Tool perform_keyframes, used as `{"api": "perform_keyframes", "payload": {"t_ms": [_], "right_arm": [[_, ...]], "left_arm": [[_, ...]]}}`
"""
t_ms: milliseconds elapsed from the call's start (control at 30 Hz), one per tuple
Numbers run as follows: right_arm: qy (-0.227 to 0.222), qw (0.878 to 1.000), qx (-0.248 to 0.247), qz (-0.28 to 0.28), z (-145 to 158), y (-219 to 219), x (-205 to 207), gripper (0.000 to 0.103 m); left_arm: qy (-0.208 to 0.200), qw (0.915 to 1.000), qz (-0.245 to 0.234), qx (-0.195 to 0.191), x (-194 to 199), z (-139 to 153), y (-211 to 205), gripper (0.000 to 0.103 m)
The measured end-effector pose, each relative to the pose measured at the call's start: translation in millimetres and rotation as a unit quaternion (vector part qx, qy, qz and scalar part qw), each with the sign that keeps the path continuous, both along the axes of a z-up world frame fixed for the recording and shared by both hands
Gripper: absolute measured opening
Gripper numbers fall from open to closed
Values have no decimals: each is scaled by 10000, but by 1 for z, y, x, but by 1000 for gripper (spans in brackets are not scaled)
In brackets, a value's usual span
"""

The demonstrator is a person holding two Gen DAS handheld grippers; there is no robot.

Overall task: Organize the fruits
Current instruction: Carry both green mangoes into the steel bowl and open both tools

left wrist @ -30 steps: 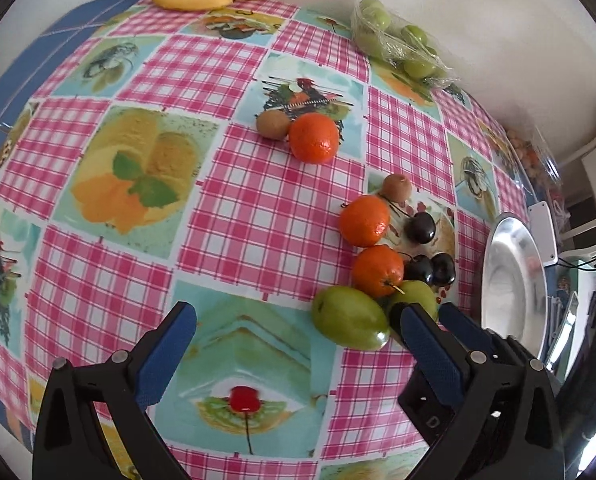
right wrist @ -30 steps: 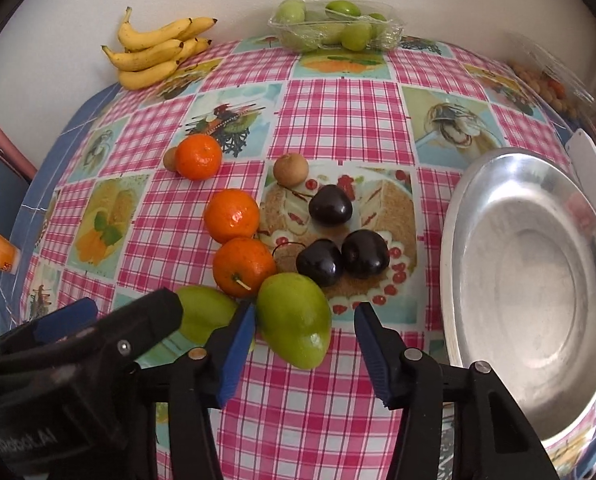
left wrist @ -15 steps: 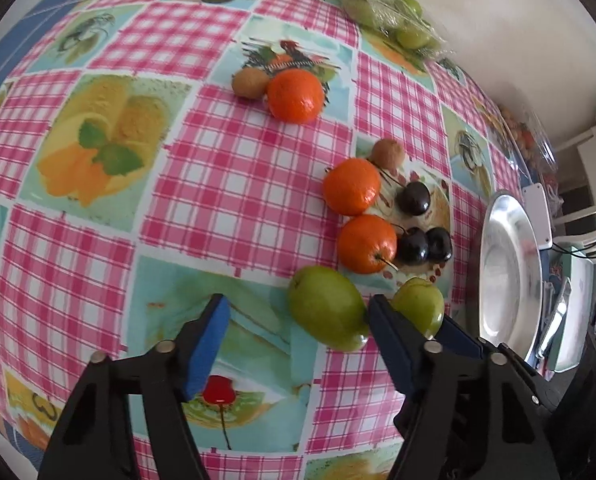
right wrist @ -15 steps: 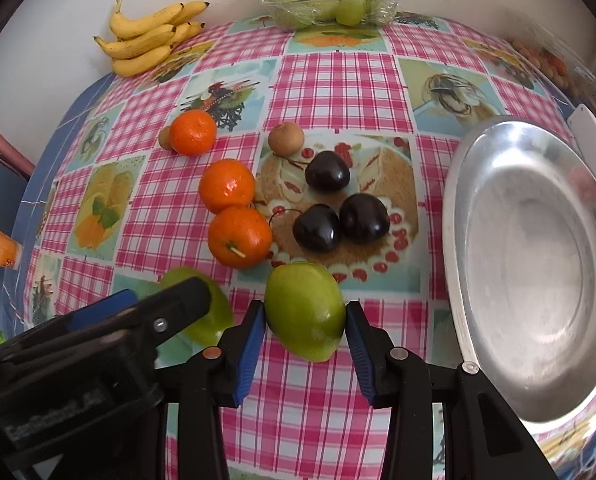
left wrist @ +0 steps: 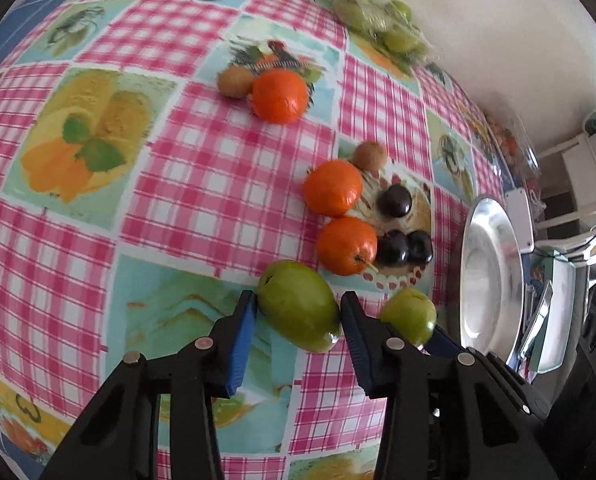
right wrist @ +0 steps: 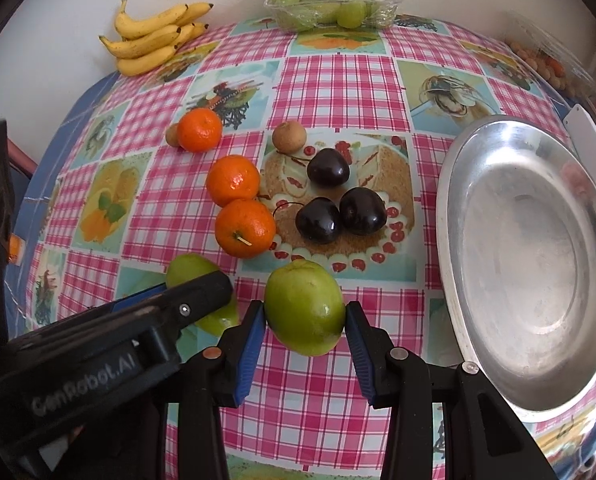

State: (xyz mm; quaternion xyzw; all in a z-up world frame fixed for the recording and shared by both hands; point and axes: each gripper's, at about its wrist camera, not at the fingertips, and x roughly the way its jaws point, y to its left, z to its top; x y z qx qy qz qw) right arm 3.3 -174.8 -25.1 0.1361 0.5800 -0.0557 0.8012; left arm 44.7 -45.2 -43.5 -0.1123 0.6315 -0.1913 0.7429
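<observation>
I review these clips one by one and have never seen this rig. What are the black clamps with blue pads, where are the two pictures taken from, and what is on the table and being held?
No robot here: a person holds a two-finger clamp in each hand, and a fisheye camera on each looks along its fingers. In the left wrist view, the left gripper, whose jaws have just been closing, has its blue pads against one large green fruit. In the right wrist view, the right gripper is clamped on a second green fruit. Both fruits sit on the pink checked tablecloth. Also there: three oranges, three dark plums, small brown fruits, yellow bananas, a clear pack of green fruit, and an empty silver metal dish to the right.
</observation>
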Motion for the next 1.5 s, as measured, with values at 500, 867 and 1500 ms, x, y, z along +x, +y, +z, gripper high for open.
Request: {"api": "perform_keyframes", "payload": {"t_ms": [500, 867, 1500], "right_arm": [[-526, 9918, 102, -1160, 37, -64, -24, 44], [-207, 9724, -144, -2319, 20, -137, -61, 44], [-31, 9649, -59, -2626, 10, -155, -74, 47]], "left_arm": [[-484, 9974, -385, -368, -3, 30, -25, 44], [-765, 9868, -1377, -367, -18, 46, -104, 45], [-782, 9817, -1708, -300, -17, 41, -149, 43]]}}
